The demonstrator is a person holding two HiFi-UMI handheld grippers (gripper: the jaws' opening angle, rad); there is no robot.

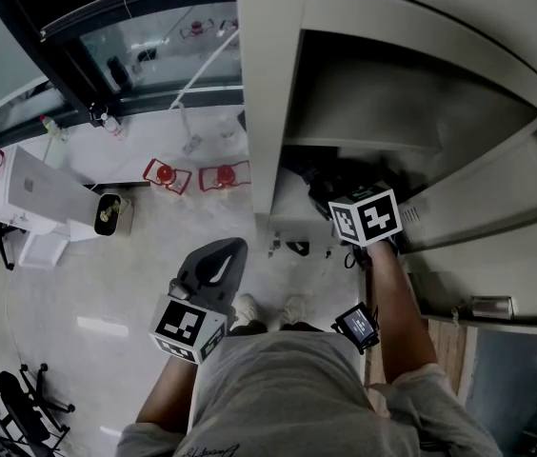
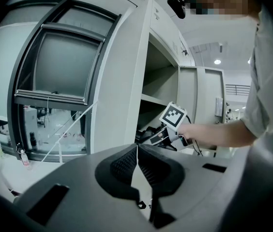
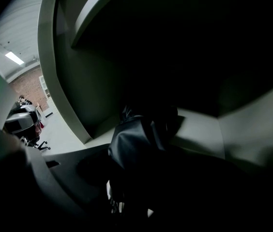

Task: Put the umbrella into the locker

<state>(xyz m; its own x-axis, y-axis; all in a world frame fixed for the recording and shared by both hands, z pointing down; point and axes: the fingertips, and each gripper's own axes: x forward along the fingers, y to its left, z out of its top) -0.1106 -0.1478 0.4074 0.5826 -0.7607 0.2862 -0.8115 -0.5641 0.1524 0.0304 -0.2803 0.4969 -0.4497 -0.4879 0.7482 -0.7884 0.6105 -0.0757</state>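
Reaching into the open locker (image 1: 270,93) at the upper right of the head view, the right gripper (image 1: 333,187) points down into a lower compartment, its marker cube just outside the opening. In the right gripper view the interior is dark. The umbrella (image 3: 139,139), folded and black, lies on the compartment floor (image 3: 199,134) at frame centre, directly ahead of the tool and between its two jaws. The jaws are spread wide. The fabric sits in the gap without visible clamping, so the tool reads as released, though the dark makes pad contact hard to confirm. The locker door (image 1: 497,198) stands swung open at the right of the head view.

The left gripper (image 2: 137,151) is held outside the locker, at the lower centre of the head view, above the pale floor (image 1: 154,246). Its ribbed pads (image 2: 122,166) meet along a thin centre line. The tool is clenched, with nothing between the pads.
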